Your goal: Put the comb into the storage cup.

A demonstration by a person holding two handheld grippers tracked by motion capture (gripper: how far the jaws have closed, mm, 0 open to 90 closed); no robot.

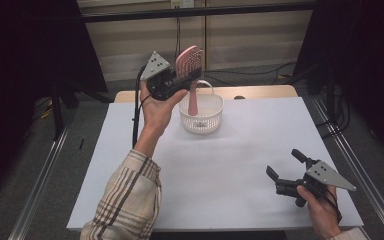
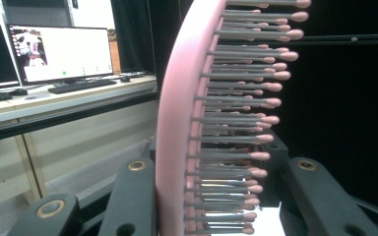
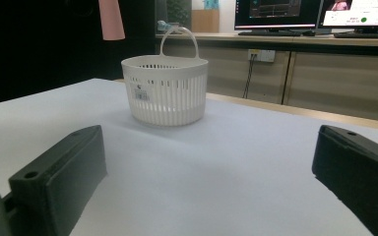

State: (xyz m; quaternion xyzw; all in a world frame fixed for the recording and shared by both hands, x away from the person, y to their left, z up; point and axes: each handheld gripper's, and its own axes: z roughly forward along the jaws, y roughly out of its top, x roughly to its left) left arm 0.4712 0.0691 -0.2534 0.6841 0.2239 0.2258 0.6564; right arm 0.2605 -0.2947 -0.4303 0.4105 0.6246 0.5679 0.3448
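A pink hairbrush (image 1: 190,70) is held upright in the air above a white slatted basket (image 1: 201,112) at the back middle of the table. My left gripper (image 1: 182,82) is shut on the brush's head, handle pointing down over the basket. In the left gripper view the brush (image 2: 177,123) sits between the two black jaws, its bristles facing right. My right gripper (image 1: 286,165) rests near the table's front right corner, open with nothing between its jaws. The right gripper view shows the basket (image 3: 165,91) ahead and the brush handle's tip (image 3: 111,19) hanging above it.
A white sheet covers the table (image 1: 230,160), with a wooden edge showing at the back. Dark curtains stand on both sides. Desks with lit monitors (image 2: 61,51) lie beyond the table. Metal rails run along the floor on both sides.
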